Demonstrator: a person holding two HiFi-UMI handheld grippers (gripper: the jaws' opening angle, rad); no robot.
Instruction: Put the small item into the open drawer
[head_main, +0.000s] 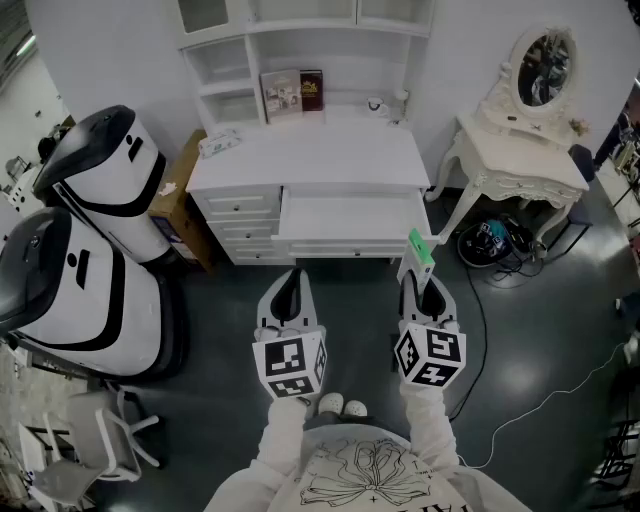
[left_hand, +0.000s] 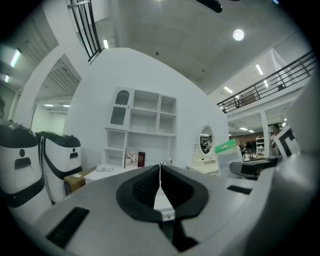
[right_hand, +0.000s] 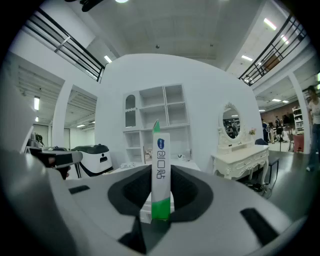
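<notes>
There are two grippers. The right gripper (head_main: 421, 283) squeezes one thin white and green cardboard box (right_hand: 160, 170) between its two jaws, which stand partly apart, and the box stands straight up. The box is in the air, just in front of the right corner of the one open white drawer (head_main: 350, 218) of the white wooden desk (head_main: 310, 160). The left gripper (head_main: 290, 290) has its two jaws pressed together and holds nothing. Two books (head_main: 292, 95) stand at the back of the desk. Two big white and black round machines (head_main: 100, 180) stand on the left. One white dressing table with an oval mirror (head_main: 510, 150) stands on the right.
</notes>
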